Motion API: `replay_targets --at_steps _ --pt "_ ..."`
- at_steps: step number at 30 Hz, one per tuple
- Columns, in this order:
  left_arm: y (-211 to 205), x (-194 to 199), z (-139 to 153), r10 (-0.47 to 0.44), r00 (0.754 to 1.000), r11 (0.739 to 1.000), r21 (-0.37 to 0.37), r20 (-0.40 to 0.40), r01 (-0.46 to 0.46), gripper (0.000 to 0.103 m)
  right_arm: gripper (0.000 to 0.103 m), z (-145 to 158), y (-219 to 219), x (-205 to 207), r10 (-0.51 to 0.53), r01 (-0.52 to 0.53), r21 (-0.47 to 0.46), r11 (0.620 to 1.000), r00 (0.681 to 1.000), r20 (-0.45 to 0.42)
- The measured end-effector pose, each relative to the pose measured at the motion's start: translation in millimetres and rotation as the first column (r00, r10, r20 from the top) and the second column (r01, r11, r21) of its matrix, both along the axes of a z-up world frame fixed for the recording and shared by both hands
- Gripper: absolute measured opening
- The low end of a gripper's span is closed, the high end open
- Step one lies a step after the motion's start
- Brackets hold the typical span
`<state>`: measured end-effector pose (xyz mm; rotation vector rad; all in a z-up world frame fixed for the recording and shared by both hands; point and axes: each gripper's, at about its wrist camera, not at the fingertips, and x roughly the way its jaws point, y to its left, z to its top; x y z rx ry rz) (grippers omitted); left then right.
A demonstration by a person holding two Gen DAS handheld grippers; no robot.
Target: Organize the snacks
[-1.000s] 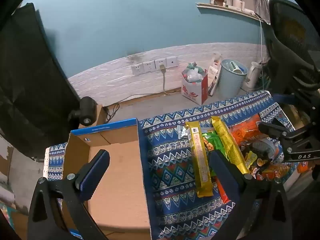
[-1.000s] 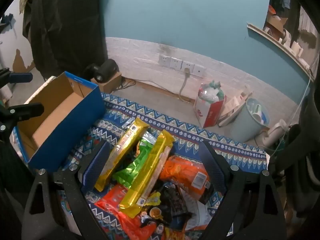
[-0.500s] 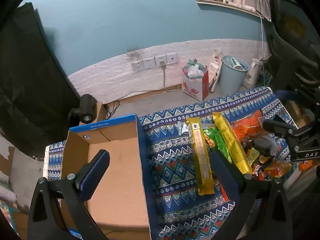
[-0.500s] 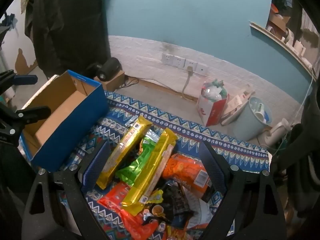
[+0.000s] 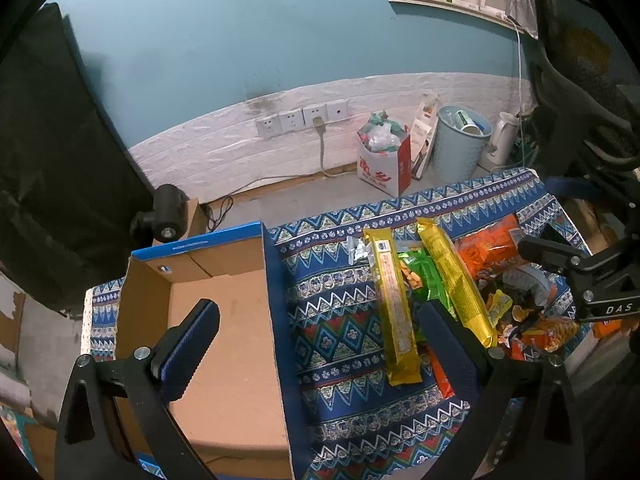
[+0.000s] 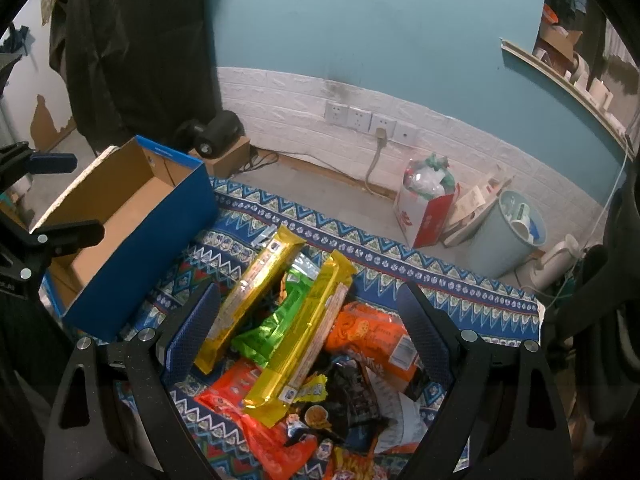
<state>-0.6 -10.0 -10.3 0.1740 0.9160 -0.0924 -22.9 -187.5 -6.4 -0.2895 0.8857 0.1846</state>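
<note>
We found both tools idle. The left gripper (image 5: 320, 344) stood wide open, one blue pad over the cardboard floor of the blue box (image 5: 224, 320) in the lower left of its frame, the other low at centre right above the patterned cloth (image 5: 348, 360). The right gripper (image 6: 310, 332) was likewise spread apart and held nothing, hanging over the snack pile (image 6: 320, 360) in the lower middle of its frame.

The box looked empty, so we judged the sorting had barely begun. The snacks lay heaped on the cloth just right of the box: two long gold packs, one (image 6: 250, 300) nearer the box and one (image 6: 304, 336) across the heap, with a green bag (image 6: 276, 320) between them, an orange bag (image 6: 372, 340) at right, and red and dark wrappers lower down.

We judged all of them light, with slick foil skins that crinkle and slide. The long gold packs probably hold brittle biscuits, so we would pinch one across its narrow width near the middle, firmly enough not to slip but not so hard as to crush. The puffy bags we would take by a sealed edge.
</note>
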Motion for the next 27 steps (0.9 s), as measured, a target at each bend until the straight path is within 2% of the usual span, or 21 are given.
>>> replay_targets --at_steps 27 --pt "-7.2 -0.4 -2.8 -0.014 1.000 1.000 0.005 -0.011 0.014 0.102 0.089 -0.1 -2.7 -2.5 -0.007 0.007 0.002 1.000 1.000 0.000"
